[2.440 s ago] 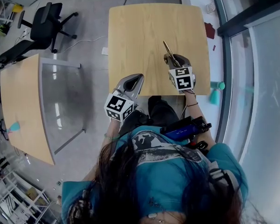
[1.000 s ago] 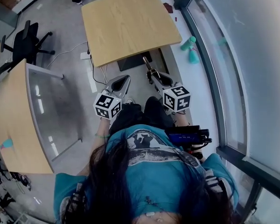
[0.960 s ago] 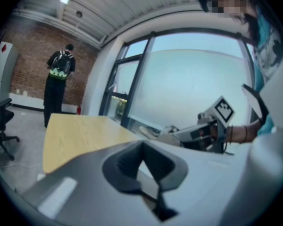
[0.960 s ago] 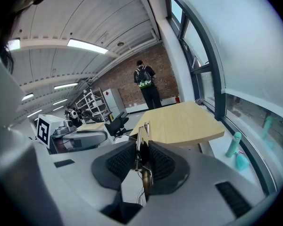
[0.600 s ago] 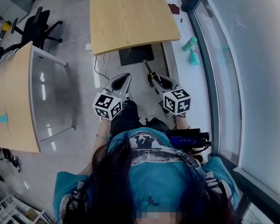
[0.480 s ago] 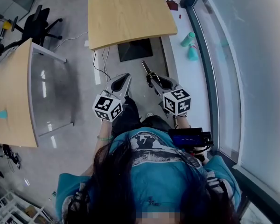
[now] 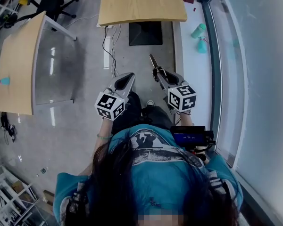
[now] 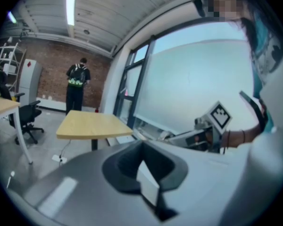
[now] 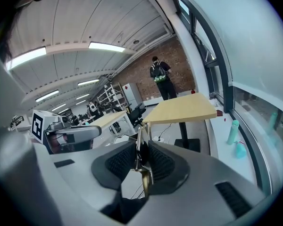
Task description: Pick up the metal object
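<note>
Right gripper (image 9: 141, 150) clenched on thin metal object (image 7: 153, 60); left gripper (image 8: 142, 163) closed, empty.
Object looks stiff, light, probably slick; long tip projects, so it could pivot; grip mid-shaft.

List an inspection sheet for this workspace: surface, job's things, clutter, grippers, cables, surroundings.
Surface: table, nothing seen on it; both grippers are off it.
Job's things: metal object, clamped in the right gripper.
Clutter: two teal bottles by the window.
Grippers: left gripper shut, empty; right shut on the object.
Cables: cable on the floor beside the table base.
Surroundings: second table, chair, person standing far off.
</note>
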`<move>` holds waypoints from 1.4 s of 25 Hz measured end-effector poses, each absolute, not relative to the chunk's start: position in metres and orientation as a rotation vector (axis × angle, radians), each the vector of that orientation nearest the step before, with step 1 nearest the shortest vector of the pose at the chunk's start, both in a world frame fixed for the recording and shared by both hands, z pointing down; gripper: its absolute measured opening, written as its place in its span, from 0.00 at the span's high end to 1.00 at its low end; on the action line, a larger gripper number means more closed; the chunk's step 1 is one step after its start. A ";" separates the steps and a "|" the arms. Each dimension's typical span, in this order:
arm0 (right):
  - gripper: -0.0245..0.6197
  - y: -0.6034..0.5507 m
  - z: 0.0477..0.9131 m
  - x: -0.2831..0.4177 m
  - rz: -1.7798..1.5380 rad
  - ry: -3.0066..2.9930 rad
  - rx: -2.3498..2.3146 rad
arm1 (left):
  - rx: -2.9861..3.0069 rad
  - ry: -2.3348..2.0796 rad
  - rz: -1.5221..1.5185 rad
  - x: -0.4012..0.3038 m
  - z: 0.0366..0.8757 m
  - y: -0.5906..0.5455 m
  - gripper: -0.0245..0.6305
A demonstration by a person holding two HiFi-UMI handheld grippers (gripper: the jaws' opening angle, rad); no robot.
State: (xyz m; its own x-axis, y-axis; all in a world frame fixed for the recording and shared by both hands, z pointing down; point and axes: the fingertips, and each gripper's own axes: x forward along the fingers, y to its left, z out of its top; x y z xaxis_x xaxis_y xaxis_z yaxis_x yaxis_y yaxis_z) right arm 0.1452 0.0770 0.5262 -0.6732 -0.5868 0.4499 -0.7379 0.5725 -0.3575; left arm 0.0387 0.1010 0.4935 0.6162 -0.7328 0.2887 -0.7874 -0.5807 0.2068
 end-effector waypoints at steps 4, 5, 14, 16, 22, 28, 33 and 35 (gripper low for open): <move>0.82 0.097 0.528 0.143 0.784 -2.538 1.080 | 2.496 -1.253 0.244 0.033 0.496 0.120 0.96; 0.82 0.100 0.528 0.143 0.785 -2.539 1.080 | 2.494 -1.254 0.239 0.032 0.495 0.121 0.96; 0.82 0.123 0.525 0.124 0.791 -2.518 1.091 | 2.516 -1.216 0.262 0.018 0.499 0.147 0.96; 0.82 0.128 0.523 0.118 0.785 -2.510 1.106 | 2.523 -1.209 0.253 0.010 0.498 0.150 0.96; 0.82 0.146 0.515 0.097 0.785 -2.492 1.158 | 2.553 -1.184 0.231 -0.015 0.491 0.159 0.96; 0.82 0.176 0.509 0.062 0.759 -2.463 1.235 | 2.595 -1.128 0.198 -0.054 0.489 0.183 0.96; 0.82 0.178 0.507 0.059 0.754 -2.455 1.259 | 2.605 -1.108 0.202 -0.058 0.488 0.181 0.96; 0.82 0.179 0.508 0.059 0.758 -2.449 1.262 | 2.606 -1.098 0.203 -0.058 0.488 0.180 0.96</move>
